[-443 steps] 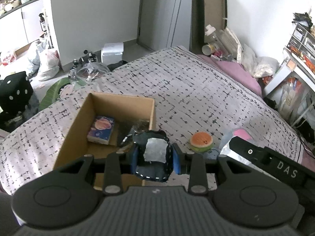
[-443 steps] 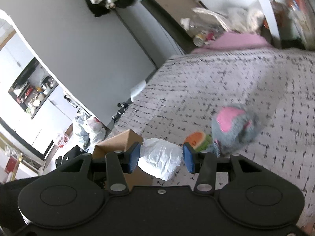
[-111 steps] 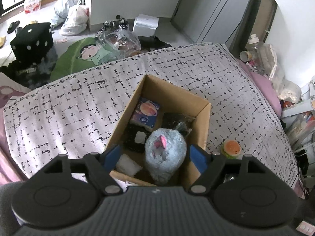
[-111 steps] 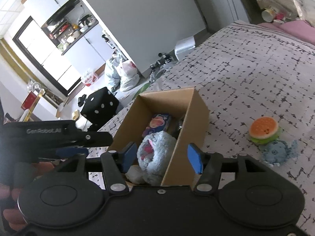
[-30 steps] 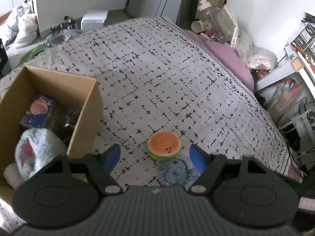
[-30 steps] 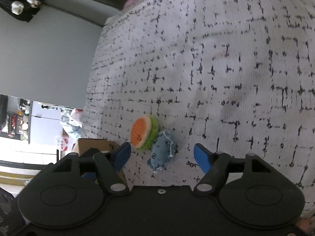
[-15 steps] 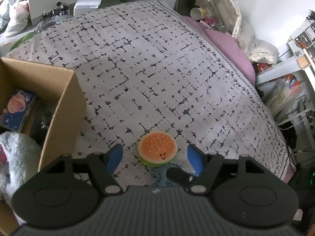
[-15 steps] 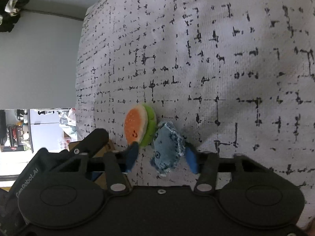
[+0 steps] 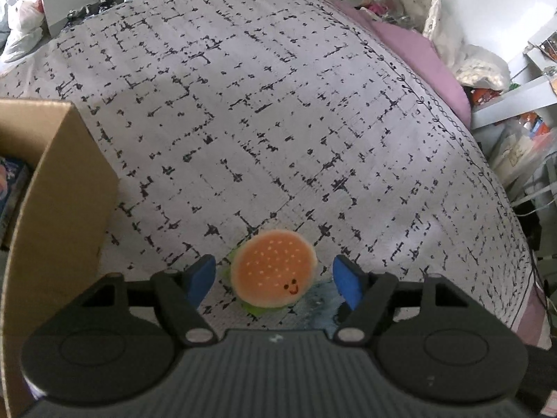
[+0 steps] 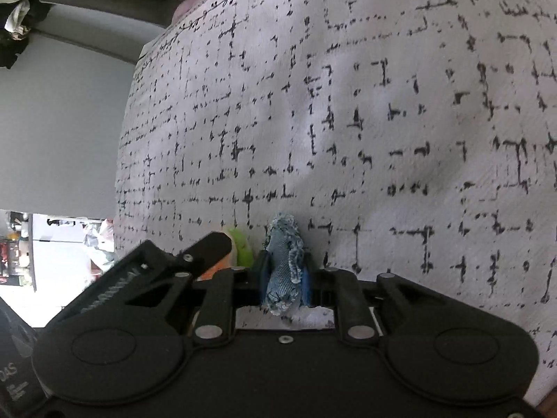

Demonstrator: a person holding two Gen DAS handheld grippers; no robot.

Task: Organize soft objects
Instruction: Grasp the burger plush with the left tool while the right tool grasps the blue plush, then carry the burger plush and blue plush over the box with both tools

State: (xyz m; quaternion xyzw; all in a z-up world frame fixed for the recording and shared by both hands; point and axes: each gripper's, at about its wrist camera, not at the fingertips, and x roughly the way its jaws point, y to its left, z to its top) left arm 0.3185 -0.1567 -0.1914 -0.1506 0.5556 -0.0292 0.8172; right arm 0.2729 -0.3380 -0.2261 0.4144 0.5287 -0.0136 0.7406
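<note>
1. Bedspread [image 9: 278, 111], checked: open room ahead of both grippers.
2. Cardboard box [image 9: 66, 209]: left of the left gripper [image 9: 275, 280], near.
3. Burger plush [image 9: 273, 273]: between the left gripper's spread, untouching pads.
4. Denim plush [image 10: 283, 261]: pinched by the right gripper [image 10: 283, 280], just closed; beside the burger.

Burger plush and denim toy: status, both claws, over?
Right claw shut on denim toy, just closed. Left claw open, straddling burger plush, not gripping. Box to the left of it, path clear.
</note>
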